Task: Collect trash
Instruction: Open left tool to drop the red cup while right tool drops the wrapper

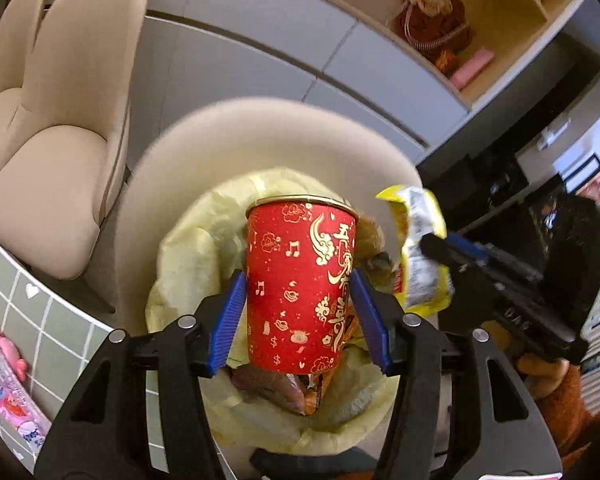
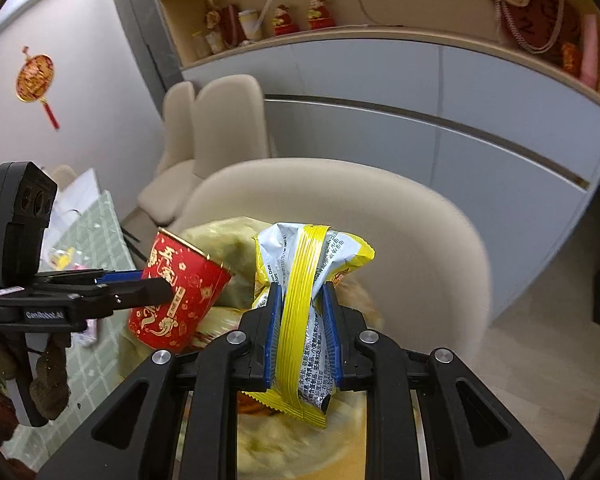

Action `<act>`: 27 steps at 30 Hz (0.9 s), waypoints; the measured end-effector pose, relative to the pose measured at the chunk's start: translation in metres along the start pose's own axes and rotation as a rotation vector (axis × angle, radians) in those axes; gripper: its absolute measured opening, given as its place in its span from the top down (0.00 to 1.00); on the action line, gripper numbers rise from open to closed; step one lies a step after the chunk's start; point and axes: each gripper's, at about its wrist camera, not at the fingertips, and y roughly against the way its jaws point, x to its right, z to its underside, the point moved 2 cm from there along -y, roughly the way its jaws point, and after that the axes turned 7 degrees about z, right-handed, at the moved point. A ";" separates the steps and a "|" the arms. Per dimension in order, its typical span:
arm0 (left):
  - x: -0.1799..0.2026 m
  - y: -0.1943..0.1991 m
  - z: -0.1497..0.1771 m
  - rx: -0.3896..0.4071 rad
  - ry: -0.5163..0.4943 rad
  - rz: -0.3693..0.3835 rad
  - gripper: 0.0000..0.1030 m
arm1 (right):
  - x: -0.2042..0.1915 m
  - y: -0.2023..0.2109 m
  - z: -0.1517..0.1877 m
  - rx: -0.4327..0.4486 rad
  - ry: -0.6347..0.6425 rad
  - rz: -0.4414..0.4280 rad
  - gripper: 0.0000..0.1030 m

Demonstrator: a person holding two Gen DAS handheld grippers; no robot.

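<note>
Red paper cup [image 1: 300,284] stands upright between my left jaws [image 1: 298,316], pads spread and seemingly off its sides, directly over the yellow-lined bin [image 1: 188,248]. Beside it, my right jaws [image 2: 302,336] clamp the yellow wrapper [image 2: 304,280], above that bin.

Matt paper cup [image 1: 300,284], seemingly glossy wrapper [image 2: 308,280]

The red paper cup [image 1: 300,284] carries gold Chinese characters running down its side, among printed music notes and dollar signs; the characters are too stylised to read with certainty. The yellow snack wrapper [image 2: 308,304] bears dense small Chinese print and a line ending in "Date:", the rest too small to read. The black body of the left gripper [image 2: 156,290] is marked "GenRobot.AI" in white.
</note>
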 end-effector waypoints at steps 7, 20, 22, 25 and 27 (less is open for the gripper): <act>-0.013 0.016 0.003 -0.023 0.013 -0.019 0.46 | -0.014 -0.015 -0.007 -0.016 0.042 0.015 0.80; -0.020 0.042 0.013 0.000 0.017 -0.118 0.46 | -0.043 -0.076 0.030 -0.249 0.074 -0.049 0.80; -0.021 0.049 0.020 0.012 0.038 -0.121 0.46 | -0.041 -0.080 0.038 -0.282 0.064 -0.058 0.80; -0.025 0.059 0.031 0.026 0.086 -0.124 0.46 | -0.045 -0.078 0.047 -0.304 0.089 -0.059 0.79; -0.027 0.071 0.043 0.046 0.117 -0.128 0.46 | -0.047 -0.072 0.046 -0.284 0.100 -0.052 0.78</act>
